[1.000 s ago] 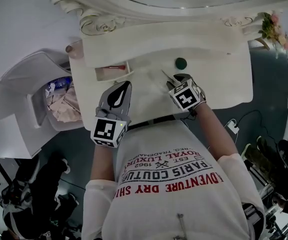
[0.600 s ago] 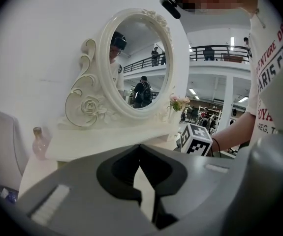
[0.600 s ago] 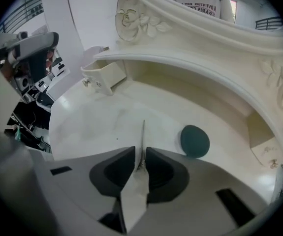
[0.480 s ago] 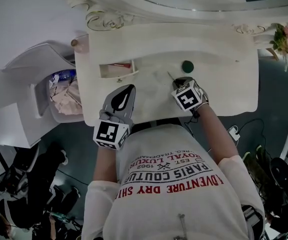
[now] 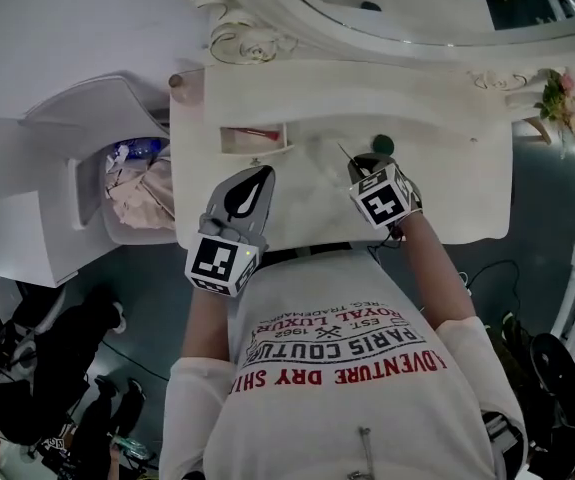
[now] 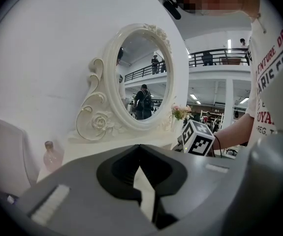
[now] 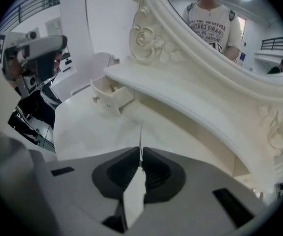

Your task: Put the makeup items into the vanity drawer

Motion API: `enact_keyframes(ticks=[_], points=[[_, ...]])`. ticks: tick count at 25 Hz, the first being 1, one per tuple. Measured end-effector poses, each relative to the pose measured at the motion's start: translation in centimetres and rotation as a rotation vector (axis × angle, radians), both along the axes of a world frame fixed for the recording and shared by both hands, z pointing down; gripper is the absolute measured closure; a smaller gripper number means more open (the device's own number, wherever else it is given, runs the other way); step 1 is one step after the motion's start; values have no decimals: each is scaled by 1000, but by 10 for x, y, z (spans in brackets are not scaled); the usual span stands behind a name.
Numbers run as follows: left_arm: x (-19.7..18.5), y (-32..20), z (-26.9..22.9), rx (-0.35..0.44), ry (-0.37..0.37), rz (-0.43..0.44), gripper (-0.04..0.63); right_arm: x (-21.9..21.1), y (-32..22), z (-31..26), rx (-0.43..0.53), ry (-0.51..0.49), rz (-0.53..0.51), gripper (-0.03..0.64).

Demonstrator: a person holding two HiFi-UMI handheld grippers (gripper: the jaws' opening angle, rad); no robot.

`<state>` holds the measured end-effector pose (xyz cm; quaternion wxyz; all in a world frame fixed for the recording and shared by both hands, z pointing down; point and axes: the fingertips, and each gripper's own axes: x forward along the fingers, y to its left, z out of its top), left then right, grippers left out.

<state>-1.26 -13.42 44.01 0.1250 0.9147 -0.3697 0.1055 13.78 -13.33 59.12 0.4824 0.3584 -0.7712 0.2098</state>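
Right gripper [image 5: 358, 161], jaws just closed on a thin stick [image 5: 344, 152], perhaps a makeup pencil, pointing up-left toward the open drawer [image 5: 267, 152]; left gripper [image 5: 253, 176] closed, empty.

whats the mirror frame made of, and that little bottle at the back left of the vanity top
The mirror frame: cream-white with a soft sheen, carved scrolls and a rose; painted wood or moulded resin, can't tell which. The little bottle: pink-tinted and see-through, so glass or clear plastic, with a darker cap.
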Motion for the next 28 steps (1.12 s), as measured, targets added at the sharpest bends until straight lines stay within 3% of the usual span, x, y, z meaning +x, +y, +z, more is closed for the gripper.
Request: enact_keyframes(ticks=[8,14,20,28], points=[[-46,3,-24,76,-21,-45,584,-78,-30,-56,132,-42,-172,584],[-97,2,-36,104,-25,-136,584,-141,-47,-68,165,-48,-309,584],[-139,8,-30,88,-34,-222,584,-198,-52,-56,150,-83,-441,584],[-170,12,-15,55,-39,-266,584,-210,-63,-26,93,-29,-450,583]])
